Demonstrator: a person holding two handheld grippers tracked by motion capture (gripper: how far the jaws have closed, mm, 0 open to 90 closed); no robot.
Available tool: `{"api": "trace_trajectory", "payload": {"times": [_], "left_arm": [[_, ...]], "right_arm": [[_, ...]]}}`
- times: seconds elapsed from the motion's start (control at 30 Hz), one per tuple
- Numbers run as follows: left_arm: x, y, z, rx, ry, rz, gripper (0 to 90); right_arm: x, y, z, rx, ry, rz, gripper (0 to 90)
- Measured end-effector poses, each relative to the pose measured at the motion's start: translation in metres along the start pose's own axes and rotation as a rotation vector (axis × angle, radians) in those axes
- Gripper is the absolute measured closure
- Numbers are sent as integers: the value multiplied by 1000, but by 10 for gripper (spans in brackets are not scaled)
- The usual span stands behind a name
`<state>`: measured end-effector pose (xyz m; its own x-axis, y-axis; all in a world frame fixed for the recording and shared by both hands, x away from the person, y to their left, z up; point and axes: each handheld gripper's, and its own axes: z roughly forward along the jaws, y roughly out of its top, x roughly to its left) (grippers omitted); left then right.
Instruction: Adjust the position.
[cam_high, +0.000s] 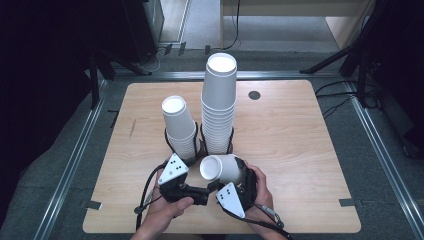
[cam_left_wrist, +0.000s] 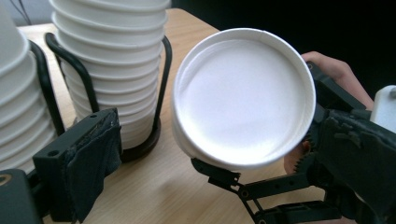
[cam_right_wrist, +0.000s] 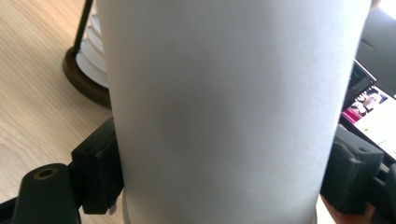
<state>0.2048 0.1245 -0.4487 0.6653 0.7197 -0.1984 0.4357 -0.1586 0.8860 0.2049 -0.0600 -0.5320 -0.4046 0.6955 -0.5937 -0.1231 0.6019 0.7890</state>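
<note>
Right gripper (cam_high: 235, 176): while it lay low over the wooden table (cam_high: 295, 150), it clasped a white paper cup (cam_high: 221, 169) sideways.
Left gripper (cam_high: 192, 159): jaws apart, holding nothing.
Cup stacks: the tall stack (cam_high: 219, 107) and the short stack (cam_high: 180, 126) stood in black wire holders.

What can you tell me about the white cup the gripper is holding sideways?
The single cup is plain white and looks like paper, with a smooth tapered wall and a flat round bottom with a thin raised edge. It is tipped on its side above the wooden table, its bottom facing the left gripper. The right gripper grips it, one black jaw pressed on each side of its wall. It sits just in front of the tall stack, apart from it. I cannot see inside it.
</note>
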Motion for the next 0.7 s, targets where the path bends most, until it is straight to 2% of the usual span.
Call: {"api": "trace_trajectory", "payload": {"times": [0.1, 0.23, 0.33, 0.4, 0.5, 0.7], "left_arm": [[0, 7, 3, 53, 5, -3, 29], [-1, 9, 8, 107, -23, -8, 56], [-2, 10, 11, 126, -26, -16, 76], [-3, 10, 13, 131, -22, -22, 136], [-1, 10, 14, 139, -36, -40, 145], [-1, 10, 14, 146, -49, -27, 190]], "right_arm": [[1, 1, 0, -8, 4, -3, 163], [3, 1, -1, -25, 17, -12, 163], [4, 2, -2, -39, 26, -21, 162], [5, 3, -2, -44, 32, -26, 163], [5, 3, -3, -53, 39, -26, 162], [6, 1, -4, -65, 33, -43, 146]]}}
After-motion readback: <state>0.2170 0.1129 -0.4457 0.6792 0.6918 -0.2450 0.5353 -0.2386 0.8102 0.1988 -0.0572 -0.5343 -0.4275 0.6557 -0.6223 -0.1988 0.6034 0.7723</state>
